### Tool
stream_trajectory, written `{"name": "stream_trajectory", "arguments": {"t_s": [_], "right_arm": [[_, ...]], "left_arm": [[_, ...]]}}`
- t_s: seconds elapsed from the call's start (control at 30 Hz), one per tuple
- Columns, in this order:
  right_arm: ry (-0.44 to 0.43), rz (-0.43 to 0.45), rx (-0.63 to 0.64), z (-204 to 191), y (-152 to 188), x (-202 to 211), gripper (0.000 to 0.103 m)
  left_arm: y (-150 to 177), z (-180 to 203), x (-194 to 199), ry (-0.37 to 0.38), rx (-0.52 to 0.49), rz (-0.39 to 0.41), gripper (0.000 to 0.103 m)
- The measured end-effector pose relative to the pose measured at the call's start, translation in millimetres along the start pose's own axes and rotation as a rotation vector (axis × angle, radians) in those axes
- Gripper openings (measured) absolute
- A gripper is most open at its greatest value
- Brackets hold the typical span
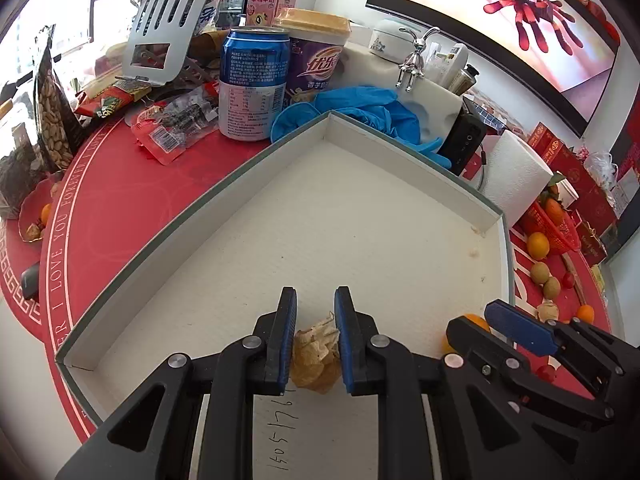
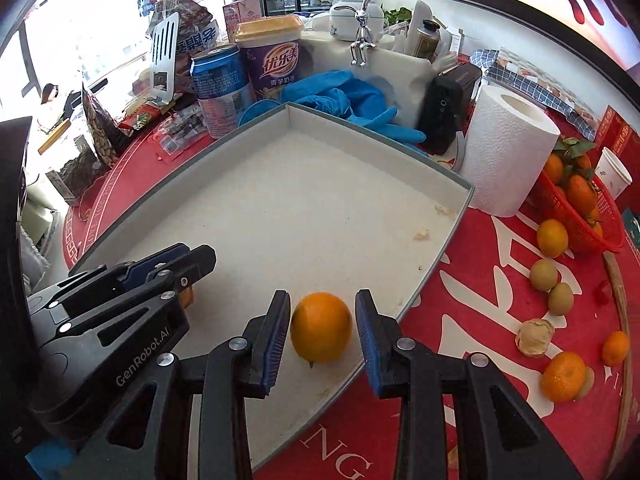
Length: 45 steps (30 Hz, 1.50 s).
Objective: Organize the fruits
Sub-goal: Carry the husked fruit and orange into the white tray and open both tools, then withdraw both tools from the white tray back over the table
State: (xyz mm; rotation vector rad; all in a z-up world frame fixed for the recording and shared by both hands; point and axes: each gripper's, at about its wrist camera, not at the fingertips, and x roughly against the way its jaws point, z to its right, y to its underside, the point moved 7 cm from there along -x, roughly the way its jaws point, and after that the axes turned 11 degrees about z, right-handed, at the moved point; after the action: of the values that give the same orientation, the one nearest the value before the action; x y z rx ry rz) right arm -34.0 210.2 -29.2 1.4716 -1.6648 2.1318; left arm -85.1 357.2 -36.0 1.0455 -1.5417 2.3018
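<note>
My left gripper (image 1: 316, 338) grips a papery husked fruit (image 1: 316, 360) over the box (image 2: 448, 204); my right gripper (image 2: 322, 338) sits open around an orange (image 2: 321, 326) inside it. Most fruit (image 2: 560, 280) remains on the red mat (image 2: 480, 320), so I judge the task barely begun.

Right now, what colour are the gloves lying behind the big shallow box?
Bright blue; the crumpled rubber gloves show best in the right wrist view.

Both views are brightly lit by daylight from blown-out windows (image 1: 72, 12) at upper left. Straight edges are bent by fisheye distortion, and corners are darkened.
</note>
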Motion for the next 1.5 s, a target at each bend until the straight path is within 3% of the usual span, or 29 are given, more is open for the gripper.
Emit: {"name": "stream_trajectory", "arguments": {"t_s": [0.2, 0.3, 0.4, 0.47, 0.53, 0.57, 0.6, 0.67, 0.73, 0.83, 0.9, 1.0, 1.07, 1.2, 1.33, 1.5], "right_arm": [[0.014, 0.022, 0.041, -8, -8, 2, 0.035], [0.026, 0.028, 0.064, -10, -9, 4, 0.035], [0.039, 0.023, 0.059, -5, -7, 4, 0.035], [0.05, 0.017, 0.039, 3, -6, 4, 0.035], [0.045, 0.014, 0.0, 13, -6, 7, 0.037], [0.037, 0.018, -0.022, 18, -6, 10, 0.052], [0.062, 0.026, -0.041, 25, -6, 14, 0.074], [0.09, 0.062, -0.071, 38, -8, 22, 0.103], [0.08, 0.097, -0.113, 48, -10, 33, 0.103], [0.088, 0.119, -0.15, 61, -7, 47, 0.103], [0.106, 0.121, -0.161, 70, 0, 57, 0.103], [0.159, 0.153, -0.191, 91, 14, 76, 0.103], [0.207, 0.171, -0.228, 112, 25, 91, 0.103], [0.284, 0.182, -0.356, 163, 57, 121, 0.103], [0.338, 0.14, -0.441, 196, 100, 137, 0.103], [0.369, 0.051, -0.459, 205, 145, 139, 0.103]], "left_arm": [[0, 0, 2, -0.011, -0.002, 0.012, 0.021], [-1, -2, 4, -0.036, -0.015, 0.033, 0.027], [-3, -4, 7, -0.057, -0.016, 0.05, 0.051], [-6, -5, 11, -0.072, -0.016, 0.079, 0.076], [-9, -4, 15, -0.072, -0.026, 0.1, 0.082], [-9, -5, 16, -0.084, -0.03, 0.103, 0.082], [-10, -6, 17, -0.096, -0.03, 0.106, 0.082], [-10, -6, 17, -0.092, -0.02, 0.1, 0.087], [-11, -1, 20, -0.068, -0.022, 0.119, 0.091], [-17, 13, 37, -0.063, -0.062, 0.207, 0.092], [-21, 29, 51, 0.006, -0.086, 0.265, 0.092], [-17, 60, 64, 0.148, -0.132, 0.288, 0.095], [-9, 81, 67, 0.246, -0.167, 0.263, 0.103], [11, 121, 81, 0.403, -0.242, 0.232, 0.103], [46, 159, 91, 0.439, -0.4, 0.205, 0.103], [93, 180, 76, 0.424, -0.525, 0.092, 0.103]]}}
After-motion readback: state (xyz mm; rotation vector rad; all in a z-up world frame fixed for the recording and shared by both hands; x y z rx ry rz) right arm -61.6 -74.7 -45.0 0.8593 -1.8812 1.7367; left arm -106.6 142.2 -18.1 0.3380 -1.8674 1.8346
